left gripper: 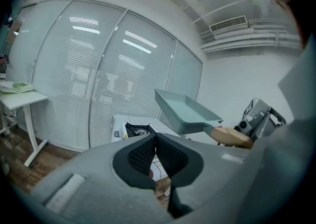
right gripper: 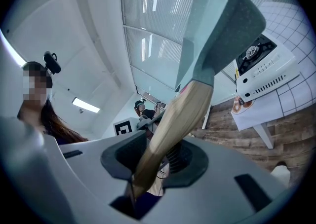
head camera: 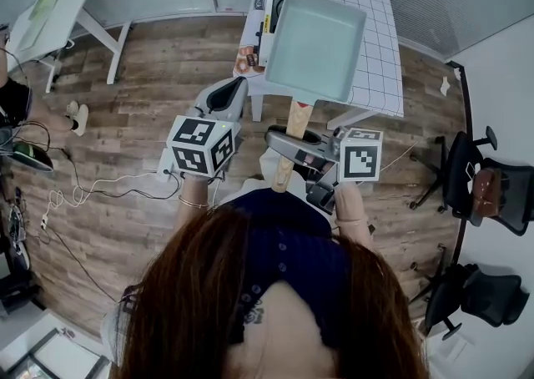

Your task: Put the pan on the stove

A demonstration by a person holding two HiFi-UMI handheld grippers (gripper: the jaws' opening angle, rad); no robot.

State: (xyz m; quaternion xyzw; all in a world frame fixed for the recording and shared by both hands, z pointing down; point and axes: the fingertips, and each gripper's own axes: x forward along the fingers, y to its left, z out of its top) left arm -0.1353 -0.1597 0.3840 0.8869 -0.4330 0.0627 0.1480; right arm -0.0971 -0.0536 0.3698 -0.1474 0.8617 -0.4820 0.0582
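A pale teal rectangular pan with a wooden handle is held in the air over the white grid-patterned table. My right gripper is shut on the handle, and the pan rises above its jaws. The portable gas stove sits at the table's left edge, mostly hidden under the pan; its burner shows in the right gripper view and the left gripper view. My left gripper hovers left of the handle, its pads together on nothing, with the pan ahead of it.
A white desk stands at the far left. Black office chairs line the right wall. Cables trail over the wooden floor on the left. A small printed packet lies at the table's near left corner. Another person stands across the room.
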